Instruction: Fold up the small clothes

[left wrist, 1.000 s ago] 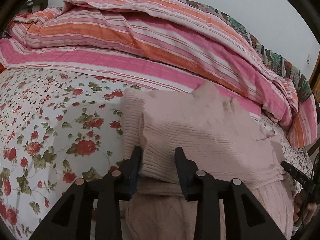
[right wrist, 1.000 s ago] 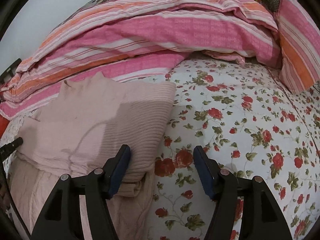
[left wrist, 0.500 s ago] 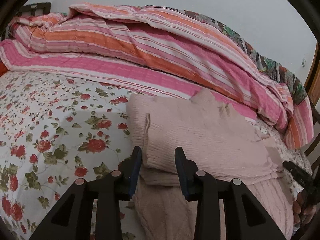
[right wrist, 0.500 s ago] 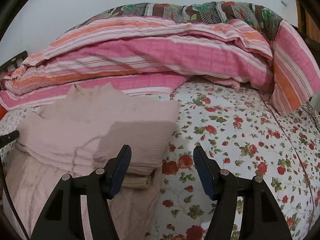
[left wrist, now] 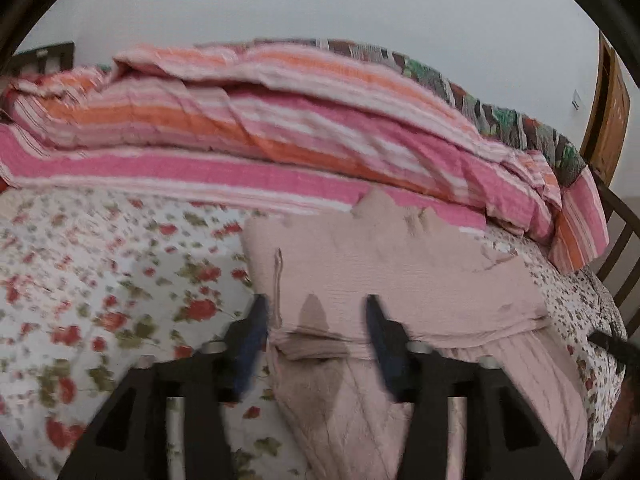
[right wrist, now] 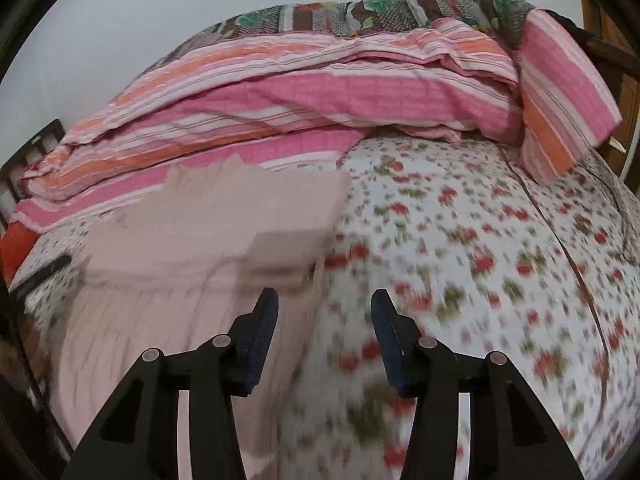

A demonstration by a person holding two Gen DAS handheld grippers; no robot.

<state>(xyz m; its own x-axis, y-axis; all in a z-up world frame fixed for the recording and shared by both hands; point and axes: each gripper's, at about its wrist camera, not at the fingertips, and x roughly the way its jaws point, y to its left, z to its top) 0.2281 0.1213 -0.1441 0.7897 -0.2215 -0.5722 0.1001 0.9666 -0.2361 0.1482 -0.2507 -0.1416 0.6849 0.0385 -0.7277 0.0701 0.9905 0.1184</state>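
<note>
A pale pink knit garment [left wrist: 384, 272] lies folded on the floral bed sheet [left wrist: 100, 280], its upper part doubled over its lower part [left wrist: 360, 408]. It also shows in the right wrist view [right wrist: 224, 224], left of centre. My left gripper [left wrist: 314, 312] is open and empty, its fingers either side of the fold's near left corner, just above it. My right gripper [right wrist: 324, 308] is open and empty, over the garment's right edge where it meets the sheet [right wrist: 460, 260]. Both views are blurred by motion.
A rolled pink and orange striped quilt [left wrist: 280, 132] lies along the back of the bed, with a patterned blanket [right wrist: 380, 4] behind it. A wooden bed frame [left wrist: 616, 248] stands at the right. A dark cable [right wrist: 24, 344] hangs at the right wrist view's left edge.
Both grippers have pulled back and up from the folded garment. The left gripper's jaws have opened wider and let go of the fold's edge. The garment stays folded.
</note>
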